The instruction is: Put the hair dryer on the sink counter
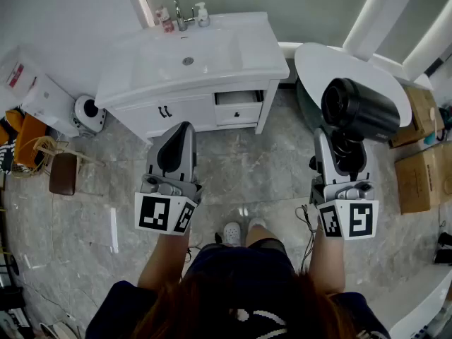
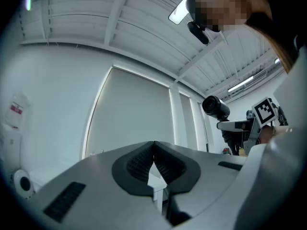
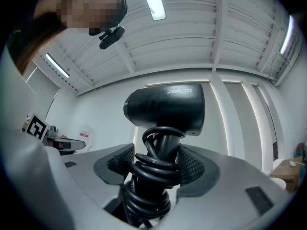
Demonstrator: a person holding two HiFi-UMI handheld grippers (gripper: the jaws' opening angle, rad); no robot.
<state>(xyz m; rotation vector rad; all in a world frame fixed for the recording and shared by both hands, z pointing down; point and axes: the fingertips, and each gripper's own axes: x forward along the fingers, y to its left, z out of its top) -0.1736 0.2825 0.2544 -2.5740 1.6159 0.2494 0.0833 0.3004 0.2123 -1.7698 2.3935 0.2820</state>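
A black hair dryer (image 1: 359, 109) with its cord wound round the handle stands upright in my right gripper (image 1: 342, 154), which is shut on the wrapped handle. In the right gripper view the hair dryer (image 3: 165, 108) rises between the ribbed pads (image 3: 195, 166), barrel lying crosswise. My left gripper (image 1: 176, 147) is shut and holds nothing; its jaws meet in the left gripper view (image 2: 154, 163). The white sink counter (image 1: 258, 51) with its basin (image 1: 186, 58) lies ahead at the upper middle, left of the dryer.
A faucet (image 1: 181, 16) and small bottles (image 1: 201, 14) stand at the counter's back edge. A drawer (image 1: 239, 108) under the counter is slightly out. A white round table (image 1: 318, 66) is under the dryer, cardboard boxes (image 1: 421, 179) at right, a stool (image 1: 63, 173) at left.
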